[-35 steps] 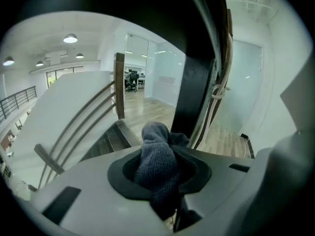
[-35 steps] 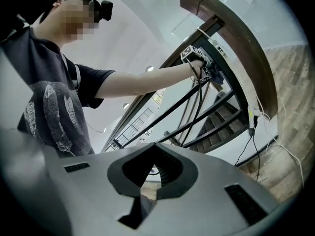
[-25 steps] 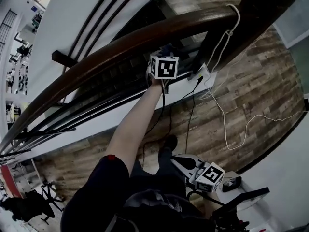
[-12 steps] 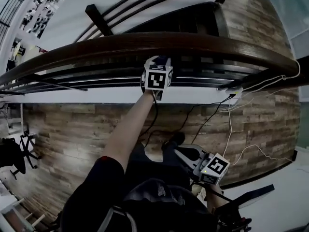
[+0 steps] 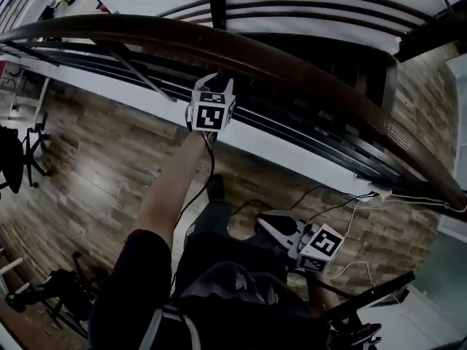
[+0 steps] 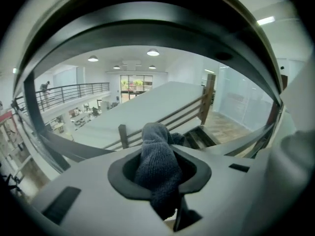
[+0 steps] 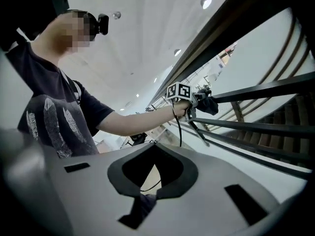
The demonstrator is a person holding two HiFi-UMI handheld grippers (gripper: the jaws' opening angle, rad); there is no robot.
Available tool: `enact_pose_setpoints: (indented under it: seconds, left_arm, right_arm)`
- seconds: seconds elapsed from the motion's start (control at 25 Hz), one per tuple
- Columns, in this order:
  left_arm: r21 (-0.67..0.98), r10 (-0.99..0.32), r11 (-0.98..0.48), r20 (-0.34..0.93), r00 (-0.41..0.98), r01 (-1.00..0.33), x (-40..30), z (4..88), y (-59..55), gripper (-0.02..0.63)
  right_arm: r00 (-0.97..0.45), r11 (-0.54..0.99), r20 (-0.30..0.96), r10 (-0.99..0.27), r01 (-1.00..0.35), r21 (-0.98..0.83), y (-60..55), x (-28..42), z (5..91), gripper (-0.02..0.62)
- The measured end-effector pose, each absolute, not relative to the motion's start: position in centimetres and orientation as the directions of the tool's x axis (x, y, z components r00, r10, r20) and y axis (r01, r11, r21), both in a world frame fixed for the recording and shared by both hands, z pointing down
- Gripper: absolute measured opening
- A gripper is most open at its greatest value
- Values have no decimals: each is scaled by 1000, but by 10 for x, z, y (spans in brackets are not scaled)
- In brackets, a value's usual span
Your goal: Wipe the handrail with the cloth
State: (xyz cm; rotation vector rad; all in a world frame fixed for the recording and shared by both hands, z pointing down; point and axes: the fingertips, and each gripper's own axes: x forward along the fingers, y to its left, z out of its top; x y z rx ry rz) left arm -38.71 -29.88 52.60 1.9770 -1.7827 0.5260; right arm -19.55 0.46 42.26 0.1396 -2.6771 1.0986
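I'm seeing my right gripper (image 7: 147,194) sitting at 6 o'clock, its jaws closed together with nothing between them. Toward 1 o'clock, the person's outstretched arm (image 7: 133,122) is holding the left gripper (image 7: 197,100), which is pinching a dark cloth (image 7: 210,105) close under the handrail (image 7: 231,26) that is running off toward 2 o'clock.

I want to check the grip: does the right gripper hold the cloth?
No, the right gripper has nothing between its jaws; the cloth sits in the left gripper.
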Motion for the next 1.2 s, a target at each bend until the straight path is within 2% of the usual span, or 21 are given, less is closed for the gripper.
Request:
enact_pose_setpoints:
  seconds: [0.16, 0.36, 0.6, 0.76, 0.96, 1.08, 1.2]
  left_arm:
    - [4, -832, 33, 554, -25, -999, -521, 526, -298, 97]
    - [-23, -818, 150, 558, -137, -988, -647, 526, -294, 97]
    - [-11, -811, 272, 535, -236, -962, -718, 527, -282, 97]
    - [-135, -760, 309, 559, -330, -941, -747, 527, -274, 97]
    - [-245, -718, 329, 563, -410, -912, -765, 506, -277, 97]
    - [-54, -791, 288, 550, -269, -956, -704, 478, -248, 97]
    - [99, -865, 143, 496, -76, -985, -596, 450, -202, 97]
  right_arm:
    - [-953, 730, 285, 103, -122, -673, 7, -252, 424, 3]
    - [-944, 706, 299, 139, -117, -698, 7, -300, 422, 3]
    - [-930, 705, 347, 119, -167, -689, 10, -330, 435, 4]
    - [-920, 715, 376, 110, -190, -673, 8, -338, 442, 3]
    - [-934, 740, 358, 3, -239, -629, -20, -343, 426, 4]
    - [-952, 752, 307, -4, -205, -626, -29, -314, 401, 3]
    - [-963, 786, 264, -45, -197, -586, -25, -275, 378, 3]
